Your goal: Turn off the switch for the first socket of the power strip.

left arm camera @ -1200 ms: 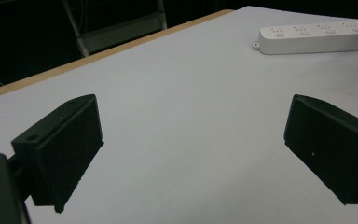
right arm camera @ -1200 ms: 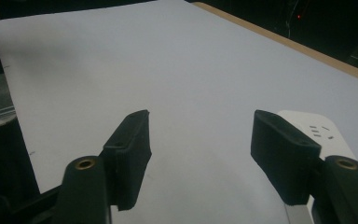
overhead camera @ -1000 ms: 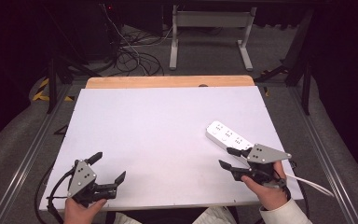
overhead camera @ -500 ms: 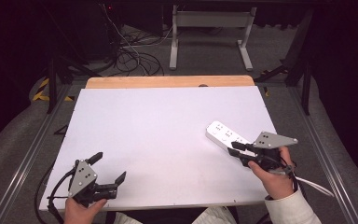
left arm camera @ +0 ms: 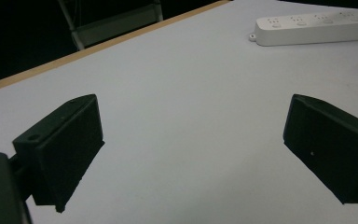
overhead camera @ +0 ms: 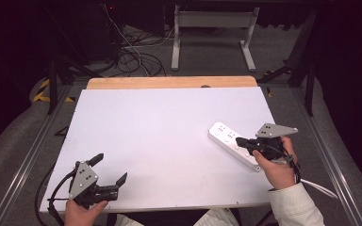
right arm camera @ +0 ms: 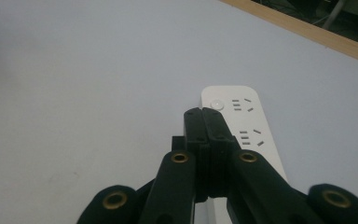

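Observation:
A white power strip lies at an angle on the right side of the white table. My right gripper hovers over the strip's middle and points to the left. Its jaws have just been closing and now stand shut, with nothing between them. In the right gripper view the joined tips cover the strip just below its round button. My left gripper rests near the front left corner, open and empty. The left gripper view looks between its wide jaws toward the strip far off.
A wooden strip borders the table's far edge. The power strip's white cable runs off the front right. Metal rails flank the table. Cables and a grey stand sit on the floor beyond.
The right hand has moved away from the front edge and over the power strip, and its jaws went from open to shut. The left gripper has stayed put.

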Demonstrator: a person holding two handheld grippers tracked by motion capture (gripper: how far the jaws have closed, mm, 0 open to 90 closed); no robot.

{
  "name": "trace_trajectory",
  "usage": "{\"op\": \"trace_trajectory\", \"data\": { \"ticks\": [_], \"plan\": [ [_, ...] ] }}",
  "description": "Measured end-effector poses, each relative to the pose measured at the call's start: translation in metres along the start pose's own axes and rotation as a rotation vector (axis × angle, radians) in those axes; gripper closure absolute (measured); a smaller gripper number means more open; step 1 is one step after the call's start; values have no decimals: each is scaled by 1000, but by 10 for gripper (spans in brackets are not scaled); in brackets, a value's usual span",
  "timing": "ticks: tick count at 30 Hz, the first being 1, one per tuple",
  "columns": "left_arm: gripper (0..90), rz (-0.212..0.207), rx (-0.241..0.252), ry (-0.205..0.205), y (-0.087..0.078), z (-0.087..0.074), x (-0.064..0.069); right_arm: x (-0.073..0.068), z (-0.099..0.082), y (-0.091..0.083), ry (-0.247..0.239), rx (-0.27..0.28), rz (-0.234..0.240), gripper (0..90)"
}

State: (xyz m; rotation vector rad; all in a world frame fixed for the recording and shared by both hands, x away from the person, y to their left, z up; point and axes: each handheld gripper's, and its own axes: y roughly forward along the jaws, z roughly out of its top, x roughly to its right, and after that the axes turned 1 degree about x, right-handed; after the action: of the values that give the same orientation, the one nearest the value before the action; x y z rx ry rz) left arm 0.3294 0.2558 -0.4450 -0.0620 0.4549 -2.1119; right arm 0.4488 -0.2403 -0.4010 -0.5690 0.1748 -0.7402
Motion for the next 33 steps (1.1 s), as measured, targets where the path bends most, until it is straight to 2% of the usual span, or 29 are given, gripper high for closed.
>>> {"op": "trace_trajectory", "data": {
  "ticks": [7, 9, 10, 14, 17, 21, 22, 23, 25, 31, 33],
  "plan": [
    [54, -3, -3, 0, 0, 0, 0, 6, 0, 2, 11, -23, -15, 900],
    [57, -5, -7, 5, 1, 0, 1, 8, -2, 5, -2, -58, -40, 900],
    [58, -5, -7, 5, 1, 0, 1, 8, -2, 5, -2, -58, -40, 900],
    [58, -10, -14, 8, 1, 0, 1, 13, -6, 11, -11, -144, -70, 900],
    [58, -10, -14, 5, 1, 0, 1, 15, -9, 14, 1, -192, -84, 900],
    [60, -16, -18, 3, 2, -1, 1, 17, -11, 16, 15, -228, -100, 900],
    [60, -15, -19, 11, 2, -1, 0, 18, -13, 18, 21, -254, -104, 900],
    [60, -18, -18, 2, 2, -1, 1, 18, -13, 18, 21, -254, -104, 900],
    [60, -15, -16, 5, 2, -1, 0, 19, -15, 20, 28, -294, -106, 900],
    [60, -14, -16, 4, 1, -1, 0, 22, -18, 23, 39, -331, -108, 900],
    [60, -21, -18, -4, 2, -1, 0, 22, -19, 23, 49, -337, -122, 900]
  ]
}}
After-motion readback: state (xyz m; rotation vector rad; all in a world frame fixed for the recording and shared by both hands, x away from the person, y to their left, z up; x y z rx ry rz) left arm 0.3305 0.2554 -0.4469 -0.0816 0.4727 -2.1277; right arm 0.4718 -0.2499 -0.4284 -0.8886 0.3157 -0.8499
